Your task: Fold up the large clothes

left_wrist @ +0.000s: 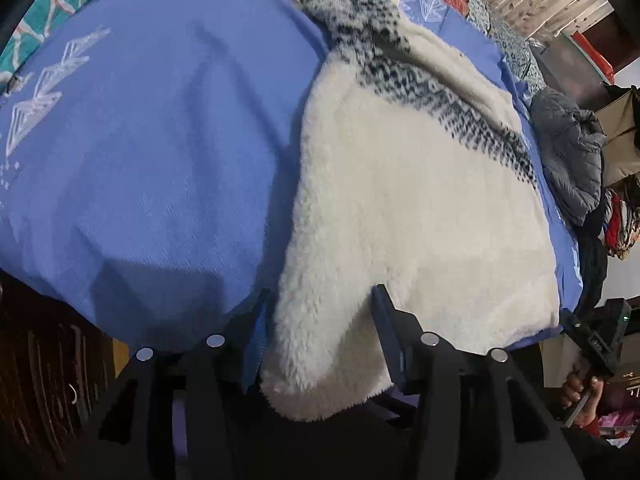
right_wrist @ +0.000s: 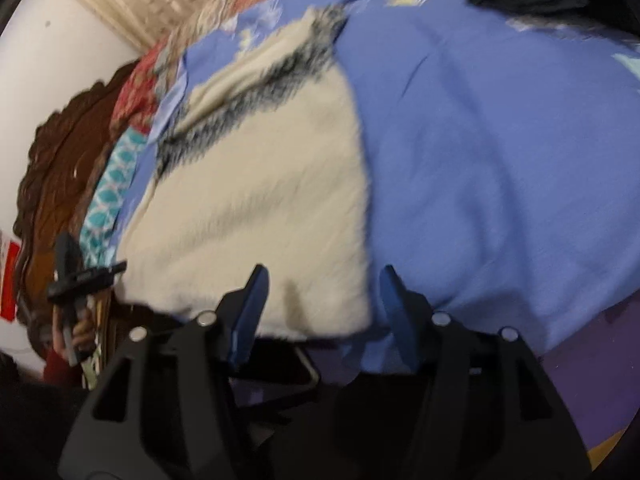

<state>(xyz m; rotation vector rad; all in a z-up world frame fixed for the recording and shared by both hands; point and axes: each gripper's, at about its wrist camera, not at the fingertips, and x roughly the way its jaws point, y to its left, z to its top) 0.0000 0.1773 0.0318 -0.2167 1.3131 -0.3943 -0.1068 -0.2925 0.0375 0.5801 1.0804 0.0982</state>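
Cream fleece sweater [left_wrist: 400,200], black-speckled band across it, lies flat on the blue bedsheet [left_wrist: 140,160], near the sheet's front edge. Left gripper [left_wrist: 320,320] has its jaws apart round the sweater's near corner, pads not pinching. Right gripper [right_wrist: 324,300] is likewise released at the other near corner; pic's blurry, so contact's prob none. Grey jacket [left_wrist: 568,160] sits beyond the sweater's far side.

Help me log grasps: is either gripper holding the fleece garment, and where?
Neither. Left gripper straddles the white fleece garment's near-left corner, right gripper its near-right corner; jaws open.
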